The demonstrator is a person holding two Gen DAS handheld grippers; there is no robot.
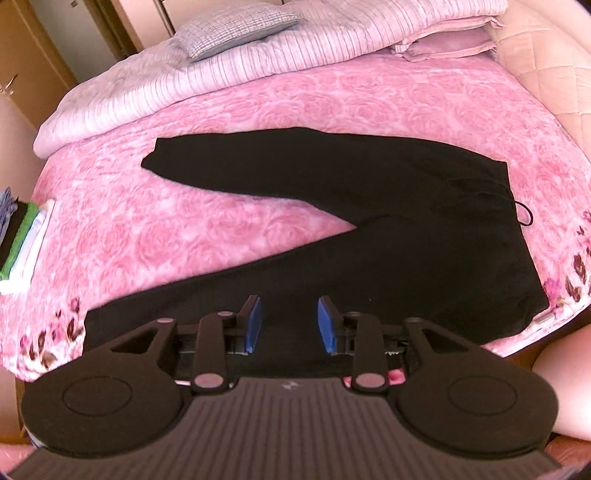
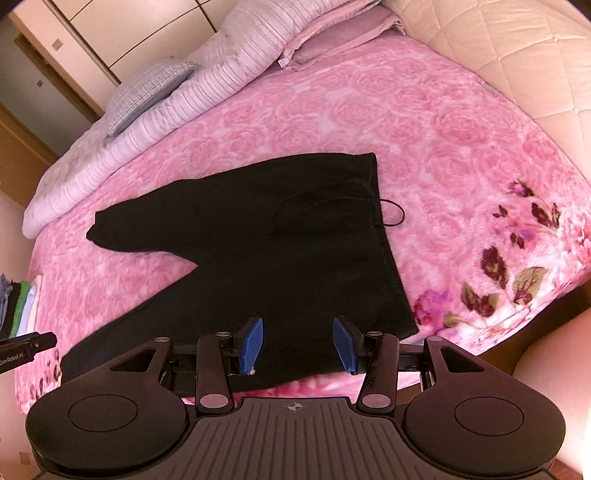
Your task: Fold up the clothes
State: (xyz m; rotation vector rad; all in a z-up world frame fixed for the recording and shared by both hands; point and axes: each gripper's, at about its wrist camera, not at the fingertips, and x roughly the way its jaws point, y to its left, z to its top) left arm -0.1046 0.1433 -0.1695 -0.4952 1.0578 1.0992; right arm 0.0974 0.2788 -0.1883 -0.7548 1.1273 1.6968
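Black trousers (image 1: pixel 369 206) lie flat on the pink rose bedspread (image 1: pixel 221 110), legs spread in a V to the left, waistband with a looped drawstring (image 1: pixel 524 214) to the right. My left gripper (image 1: pixel 290 321) is open and empty above the near leg. In the right wrist view the trousers (image 2: pixel 295 240) lie ahead with the drawstring (image 2: pixel 395 214) at the waist. My right gripper (image 2: pixel 297 345) is open and empty over the near edge of the trousers by the waist. The left gripper's body (image 2: pixel 26 347) shows at the left edge.
A stack of folded clothes (image 1: pixel 22 236) sits at the bed's left edge; it also shows in the right wrist view (image 2: pixel 20 306). A folded striped quilt (image 1: pixel 221 70), a checked pillow (image 1: pixel 236 29) and pink pillows (image 1: pixel 450 40) lie at the far side. A padded headboard (image 2: pixel 517 48) stands right.
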